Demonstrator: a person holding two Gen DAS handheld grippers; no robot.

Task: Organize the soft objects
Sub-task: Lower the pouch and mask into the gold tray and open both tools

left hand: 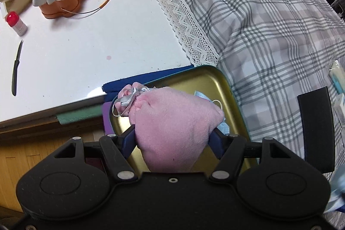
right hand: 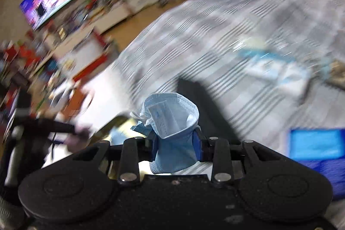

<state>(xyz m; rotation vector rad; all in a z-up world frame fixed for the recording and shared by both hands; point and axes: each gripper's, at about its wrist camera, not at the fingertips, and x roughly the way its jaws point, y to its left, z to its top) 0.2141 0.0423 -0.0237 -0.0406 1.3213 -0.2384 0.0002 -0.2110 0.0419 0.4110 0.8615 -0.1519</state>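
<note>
My left gripper (left hand: 173, 135) is shut on a soft pink pouch (left hand: 172, 122) tied with a silver ribbon (left hand: 129, 98). The pouch hangs just over a gold metal tray (left hand: 224, 89) at the edge of the plaid cloth, and a blue face mask (left hand: 223, 126) peeks out beneath it in the tray. In the blurred right wrist view, my right gripper (right hand: 175, 143) is shut on a folded light blue face mask (right hand: 172, 120), held above the plaid cloth (right hand: 215, 40). The other gripper's dark arm (right hand: 54, 126) and the tray (right hand: 120, 122) show at the left there.
A white table (left hand: 86, 46) carries an orange tin (left hand: 69, 1) with a wire hoop, a red-capped bottle (left hand: 16, 23) and a black knife (left hand: 16, 70). A lace-edged plaid cloth (left hand: 269, 25) covers the right side. A black strip (left hand: 317, 128) and small packets (left hand: 336, 77) lie on it.
</note>
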